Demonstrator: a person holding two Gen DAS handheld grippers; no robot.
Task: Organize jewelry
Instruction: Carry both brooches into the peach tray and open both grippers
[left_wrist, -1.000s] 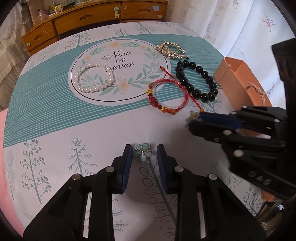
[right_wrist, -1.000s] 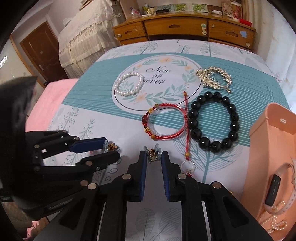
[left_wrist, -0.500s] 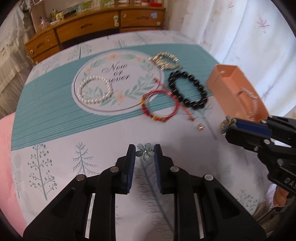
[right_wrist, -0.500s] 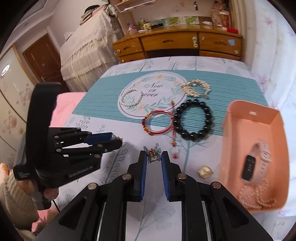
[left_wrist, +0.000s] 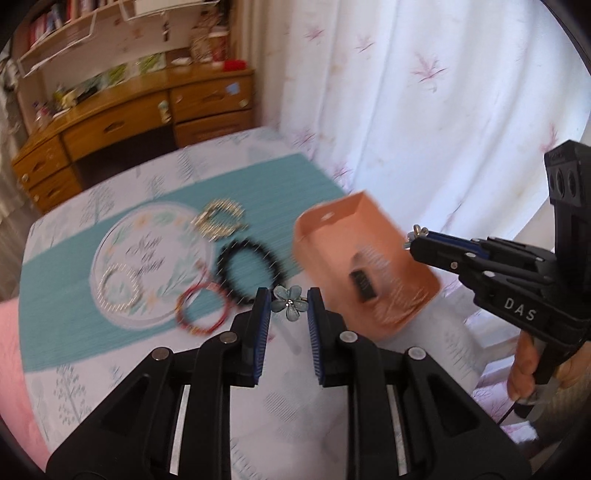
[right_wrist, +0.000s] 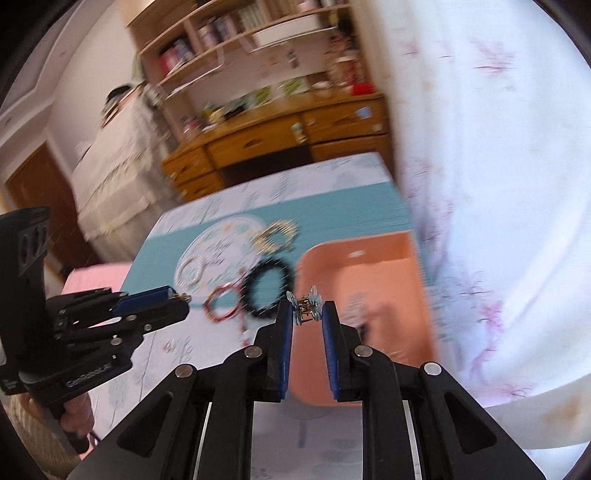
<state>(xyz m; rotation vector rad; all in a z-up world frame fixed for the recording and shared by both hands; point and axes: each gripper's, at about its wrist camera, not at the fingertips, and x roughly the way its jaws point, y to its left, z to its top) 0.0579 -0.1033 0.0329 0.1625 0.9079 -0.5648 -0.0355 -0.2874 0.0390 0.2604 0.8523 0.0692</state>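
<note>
Left tongs (left_wrist: 286, 308): you grip a blue flower earring (left_wrist: 290, 304) by its edges, raised above the counter (left_wrist: 110, 354).
Right tongs (right_wrist: 307, 314): clamped on the matching earring (right_wrist: 304, 304), over the peach box (right_wrist: 402, 280), likely for dropping in.
Remaining jewelry: black bead bracelet (left_wrist: 251, 273) left of box.
Legible text: "DAS" on right unit (left_wrist: 521, 314).

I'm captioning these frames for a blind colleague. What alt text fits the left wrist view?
The left tool pinches a small blue flower earring above a patterned tablecloth, with the right tool at right carrying another small piece. Behind, blurred, lie an orange box, a black bead bracelet, a red bracelet and a gold piece.
</note>
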